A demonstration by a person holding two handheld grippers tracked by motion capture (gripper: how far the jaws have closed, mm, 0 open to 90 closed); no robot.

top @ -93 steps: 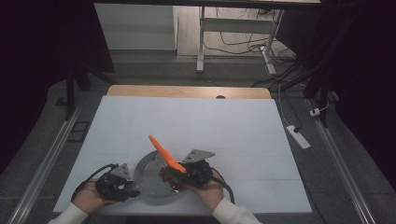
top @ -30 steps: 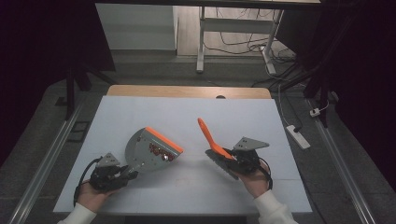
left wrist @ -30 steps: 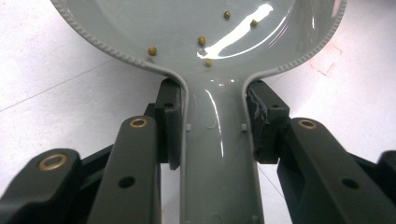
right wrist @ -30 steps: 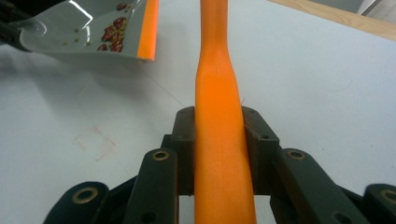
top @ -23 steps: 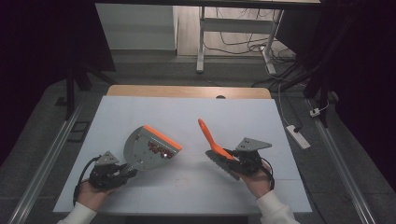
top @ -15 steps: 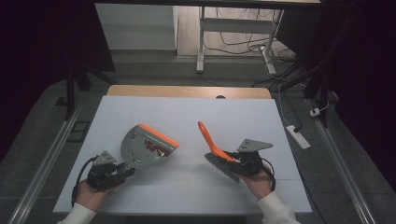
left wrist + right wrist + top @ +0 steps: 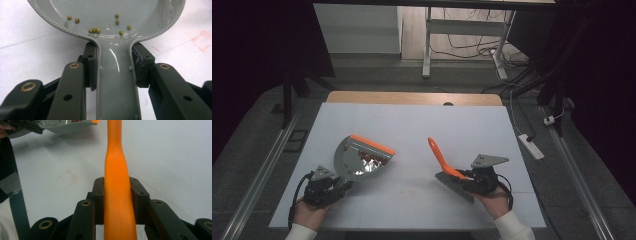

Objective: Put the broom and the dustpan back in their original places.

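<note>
The white surface (image 7: 412,125) spread across the high view. At about eight o'clock on it, the grey dustpan (image 7: 357,157) with its orange front edge was held tilted above the sheet, small beans (image 7: 373,159) gathered against that edge. The left hand-held gripper (image 7: 329,185) was clenched on the dustpan's handle, its pads (image 7: 90,65) pressing both sides. At about four o'clock, well apart from the dustpan, the right hand-held gripper (image 7: 464,177) was clenched on the brush's orange handle (image 7: 117,182), which rose toward eleven o'clock while the grey bristles (image 7: 454,185) pointed at the near edge. A few yellowish beans (image 7: 94,30) sat near the pan's neck.
</note>
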